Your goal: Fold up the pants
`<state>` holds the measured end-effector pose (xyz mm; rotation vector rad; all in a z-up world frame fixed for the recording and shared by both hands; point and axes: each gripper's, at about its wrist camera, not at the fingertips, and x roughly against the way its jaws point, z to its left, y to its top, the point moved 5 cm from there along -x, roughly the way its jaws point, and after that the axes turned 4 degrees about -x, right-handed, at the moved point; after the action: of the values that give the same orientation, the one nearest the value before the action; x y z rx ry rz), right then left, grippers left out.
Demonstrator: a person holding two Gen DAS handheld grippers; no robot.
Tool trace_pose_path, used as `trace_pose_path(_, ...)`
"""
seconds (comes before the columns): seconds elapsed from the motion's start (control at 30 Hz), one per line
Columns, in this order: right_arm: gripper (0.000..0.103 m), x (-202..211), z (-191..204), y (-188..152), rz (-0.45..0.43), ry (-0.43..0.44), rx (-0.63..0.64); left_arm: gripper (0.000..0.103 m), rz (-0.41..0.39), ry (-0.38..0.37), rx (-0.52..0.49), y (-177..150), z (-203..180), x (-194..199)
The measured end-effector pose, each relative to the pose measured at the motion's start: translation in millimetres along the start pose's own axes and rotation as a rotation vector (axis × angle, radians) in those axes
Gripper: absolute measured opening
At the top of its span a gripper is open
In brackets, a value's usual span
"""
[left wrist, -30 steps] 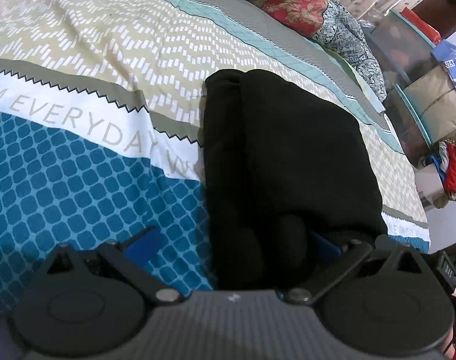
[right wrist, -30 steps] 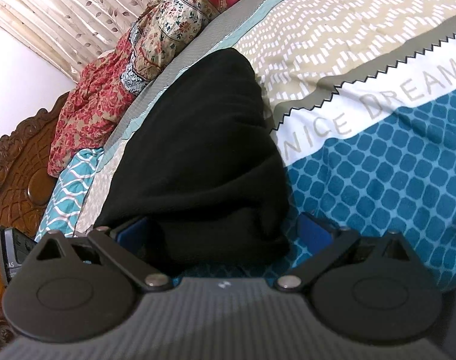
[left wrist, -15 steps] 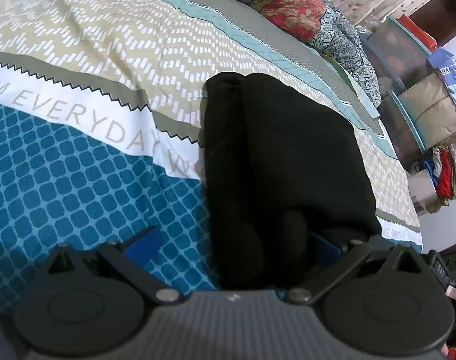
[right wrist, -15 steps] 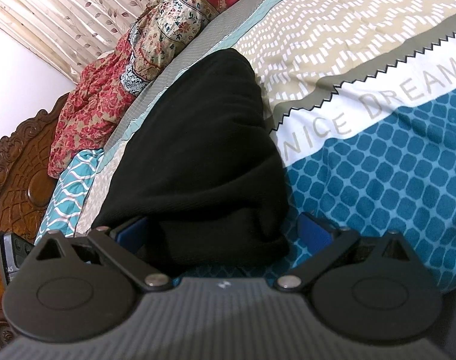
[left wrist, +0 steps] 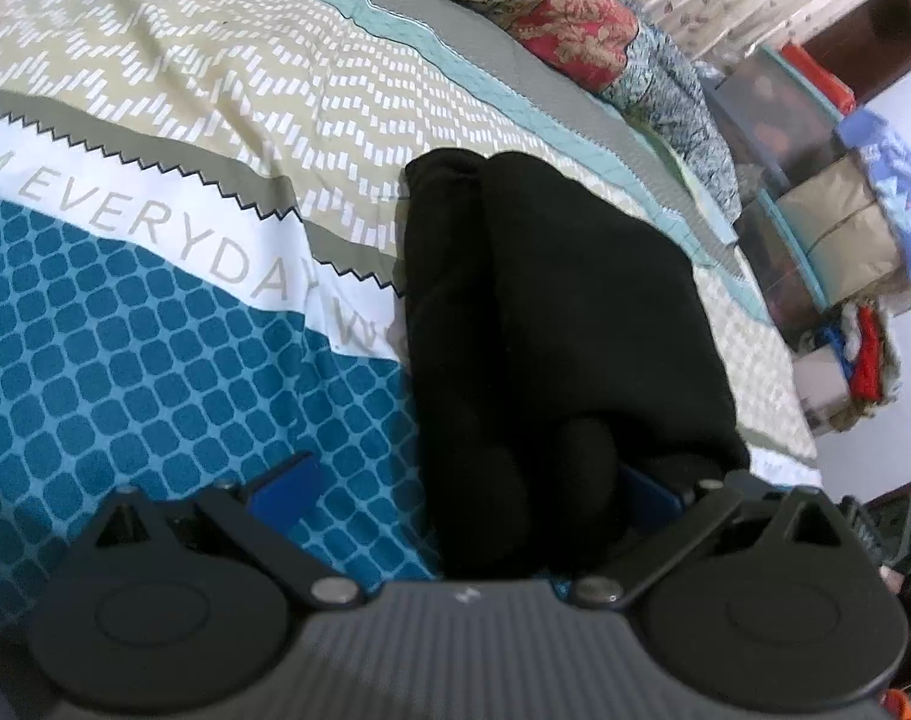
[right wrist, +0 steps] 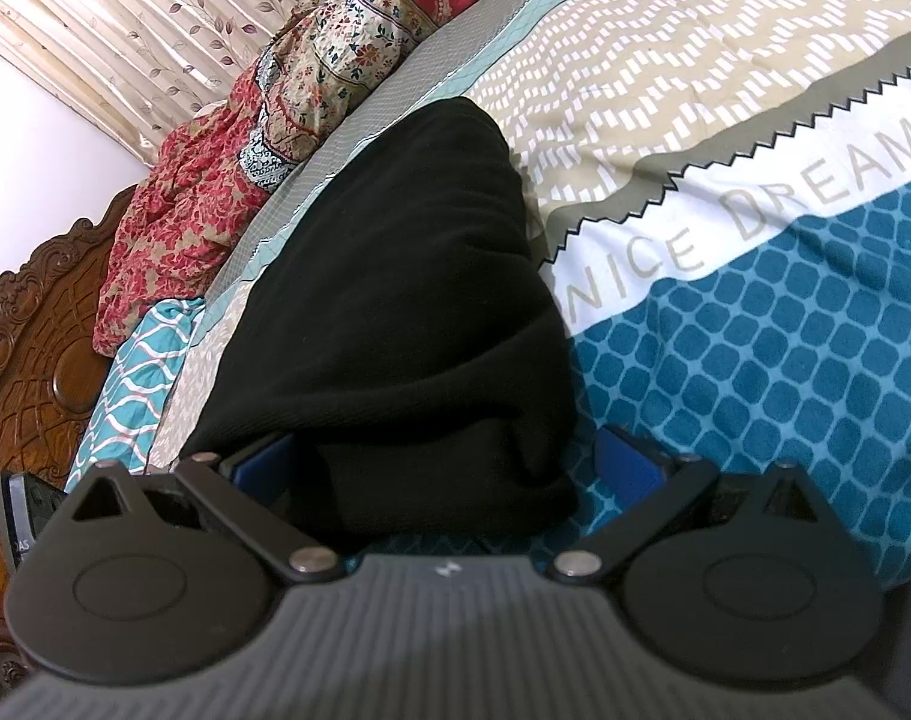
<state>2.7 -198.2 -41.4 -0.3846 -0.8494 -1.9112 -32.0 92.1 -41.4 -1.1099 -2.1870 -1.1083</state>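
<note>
The black pants [left wrist: 551, 300] lie folded into a thick oblong bundle on the patterned bedspread [left wrist: 155, 330]. My left gripper [left wrist: 467, 486] is open at the bundle's near end. Its right blue pad [left wrist: 647, 495] is against the cloth and its left pad [left wrist: 287, 480] is over bare bedspread. In the right wrist view the same pants [right wrist: 395, 276] fill the centre. My right gripper [right wrist: 443, 456] is open and straddles the near folded edge, one blue pad [right wrist: 263, 456] on each side. The cloth lies loose between the fingers.
Floral pillows and bedding [right wrist: 263, 120] are piled along the far side by the curtain [right wrist: 95, 18]. A carved wooden headboard [right wrist: 17, 360] stands at the left. Storage boxes and bags [left wrist: 815, 180] are stacked beyond the bed. Open bedspread [right wrist: 755, 300] stretches right of the pants.
The left gripper has edged slightly back and tilted, so the pants sit a little lower in its view. The right gripper and the pants have barely moved.
</note>
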Motion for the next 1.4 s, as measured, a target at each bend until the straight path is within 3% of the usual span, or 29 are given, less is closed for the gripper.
trace_pose_path(0.1,0.103,0,0,0,0.001,0.0,0.001,0.103,-0.006,-0.019,0.014,0,2,2)
trace_pose_path(0.33,0.103,-2,1,0,-0.001,-0.009,0.003,0.103,-0.001,0.014,-0.029,-2,-5,-2)
trace_pose_path(0.53,0.103,-2,4,7,0.043,-0.012,0.035,0.103,0.032,-0.029,-0.007,9,1,13)
trace_pose_path(0.67,0.103,20,9,20,-0.066,0.002,0.101,0.103,-0.052,0.034,-0.153,26,-17,37)
trace_pose_path(0.77,0.103,27,14,36,-0.116,0.039,0.129,0.103,-0.056,0.006,-0.177,40,-25,36)
trace_pose_path(0.9,0.103,12,9,50,-0.11,0.033,0.157,0.103,0.006,-0.001,-0.16,51,-24,1)
trace_pose_path(1.03,0.103,-19,8,51,-0.04,0.033,0.179,0.103,0.089,-0.026,-0.098,49,-14,-35)
trace_pose_path(1.17,0.088,-43,8,42,0.042,0.052,0.162,0.101,0.075,-0.129,0.016,40,-8,-49)
trace_pose_path(1.23,0.072,-42,14,40,0.07,0.084,0.148,0.07,0.062,-0.161,0.019,38,-14,-45)
trace_pose_path(1.33,0.054,-28,29,45,0.054,0.082,0.185,0.053,0.031,-0.125,-0.024,42,-25,-31)
trace_pose_path(1.4,0.048,-17,43,56,0.021,0.129,0.214,0.051,-0.008,-0.134,-0.053,56,-38,-19)
